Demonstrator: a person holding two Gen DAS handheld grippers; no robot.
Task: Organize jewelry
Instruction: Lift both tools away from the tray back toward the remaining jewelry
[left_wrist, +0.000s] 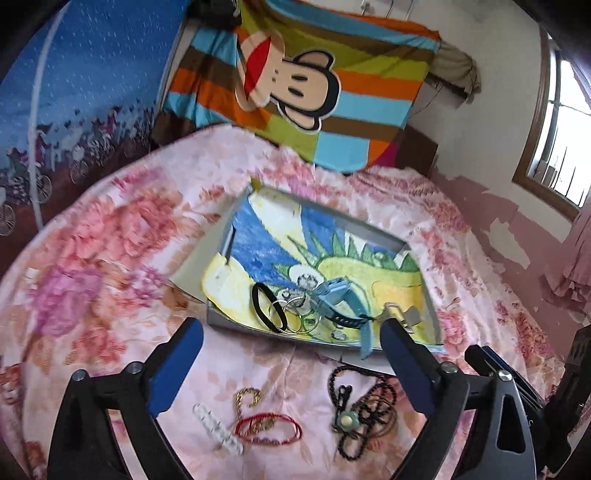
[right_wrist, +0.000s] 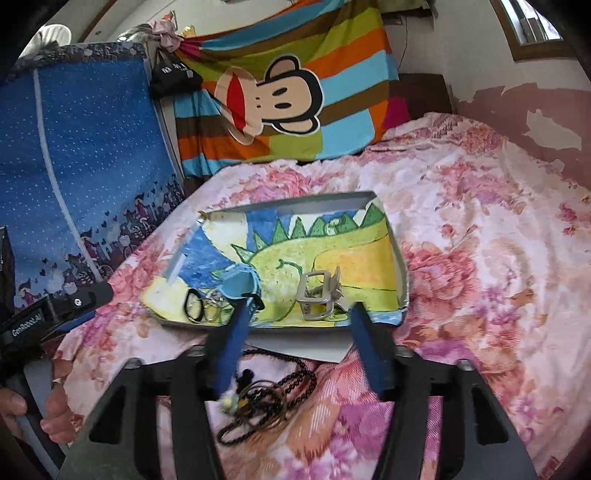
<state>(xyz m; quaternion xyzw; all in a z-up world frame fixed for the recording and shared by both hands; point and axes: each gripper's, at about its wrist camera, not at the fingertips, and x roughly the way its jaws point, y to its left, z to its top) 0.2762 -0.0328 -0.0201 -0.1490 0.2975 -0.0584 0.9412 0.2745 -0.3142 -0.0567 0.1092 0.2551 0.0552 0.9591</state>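
While both tools hung over the rumpled floral bed (right_wrist: 480, 236), the left hand-held gripper (left_wrist: 291, 369) had its blue-padded fingers spread wide with nothing between them, and the right hand-held gripper (right_wrist: 299, 339) was likewise parted and empty. Near the bed's front edge sat a shallow grey tray (right_wrist: 400, 266) lined with a crayon dinosaur drawing, holding a black band (left_wrist: 267, 308), thin metal rings (left_wrist: 295, 314), a blue strap watch (left_wrist: 332, 295) and a pale boxy hair claw (right_wrist: 317, 295). On the bedspread before the tray lay a tangled dark bead necklace (left_wrist: 364, 410), a red cord bracelet (left_wrist: 269, 428), a gold chain (left_wrist: 247, 398) and a clear bumpy clip (left_wrist: 218, 428).
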